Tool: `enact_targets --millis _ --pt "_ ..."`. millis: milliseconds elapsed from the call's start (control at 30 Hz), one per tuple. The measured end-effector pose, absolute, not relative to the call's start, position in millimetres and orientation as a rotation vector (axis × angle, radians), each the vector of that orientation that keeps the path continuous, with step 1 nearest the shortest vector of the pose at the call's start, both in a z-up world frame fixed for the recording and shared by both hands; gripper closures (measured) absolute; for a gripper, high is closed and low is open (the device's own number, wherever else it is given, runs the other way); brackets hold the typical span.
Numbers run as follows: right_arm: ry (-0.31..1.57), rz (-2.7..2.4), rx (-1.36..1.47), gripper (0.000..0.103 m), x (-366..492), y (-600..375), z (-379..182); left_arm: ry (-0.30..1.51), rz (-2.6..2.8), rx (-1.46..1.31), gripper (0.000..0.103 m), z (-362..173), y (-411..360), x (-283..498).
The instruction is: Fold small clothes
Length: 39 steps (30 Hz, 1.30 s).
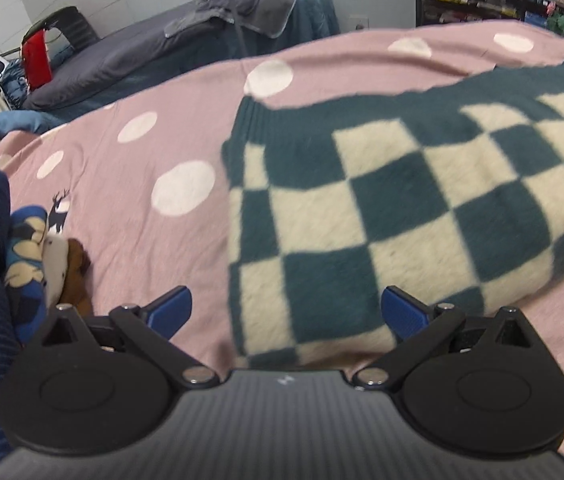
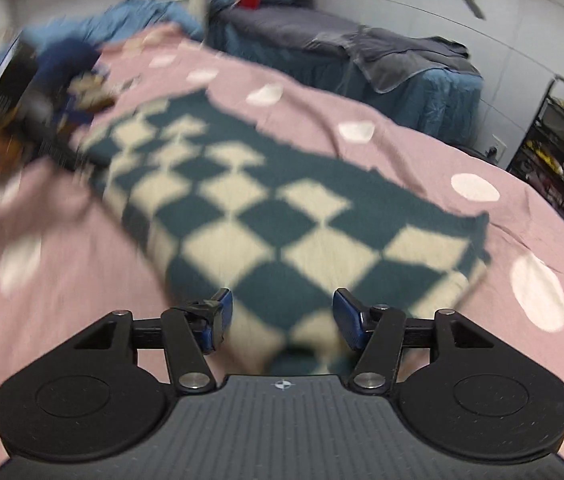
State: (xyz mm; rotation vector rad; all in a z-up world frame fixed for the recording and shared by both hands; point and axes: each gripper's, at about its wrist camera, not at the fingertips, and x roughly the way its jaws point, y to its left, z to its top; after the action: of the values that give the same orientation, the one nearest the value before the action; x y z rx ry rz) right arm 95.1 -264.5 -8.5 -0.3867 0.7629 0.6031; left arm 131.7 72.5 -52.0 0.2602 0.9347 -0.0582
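1. Left gripper [image 1: 286, 312] is hovering w/ jaws spread, gripping nothing, nearing the checkered knit garment [image 1: 402, 208] edge.
2. Right gripper [image 2: 282, 316] is hanging likewise unclenched over the opposite end.
3. Garment is lying flat on the pink dotted bedsheet [image 1: 130, 168], prob. ready for folding.

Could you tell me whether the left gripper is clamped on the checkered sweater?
No, the left gripper stands wide open over the checkered sweater, its blue pads apart and pressing on nothing.

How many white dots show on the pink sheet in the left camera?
7 white dots: four left of the checkered sweater, largest; three beyond its far edge, nearest. More may lie hidden beneath it.
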Motion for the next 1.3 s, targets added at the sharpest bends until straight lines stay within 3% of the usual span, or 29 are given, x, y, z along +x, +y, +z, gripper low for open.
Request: enact_targets --millis 167,333,567,767,1067,1300 --pt "0.789 0.539 -0.434 0.014 83 -290 -17 0.95 -0.06 0.235 0.0 -62 83 139" --pt "0.799 0.535 -0.425 0.022 84 -294 -15 0.953 -0.071 0.258 0.0 -65 80 143" --pt "0.817 0.547 -0.448 0.023 86 -294 -18 0.984 -0.07 0.244 0.0 -62 83 144" --pt "0.817 0.55 -0.41 0.003 81 -287 -4 0.969 -0.101 0.28 0.0 -43 64 126" --pt "0.827 0.492 -0.244 0.002 86 -304 10 0.914 -0.249 0.311 0.0 -19 4 98" --pt "0.872 0.453 -0.124 0.001 87 -310 5 0.674 -0.435 0.539 0.006 -19 -106 42"
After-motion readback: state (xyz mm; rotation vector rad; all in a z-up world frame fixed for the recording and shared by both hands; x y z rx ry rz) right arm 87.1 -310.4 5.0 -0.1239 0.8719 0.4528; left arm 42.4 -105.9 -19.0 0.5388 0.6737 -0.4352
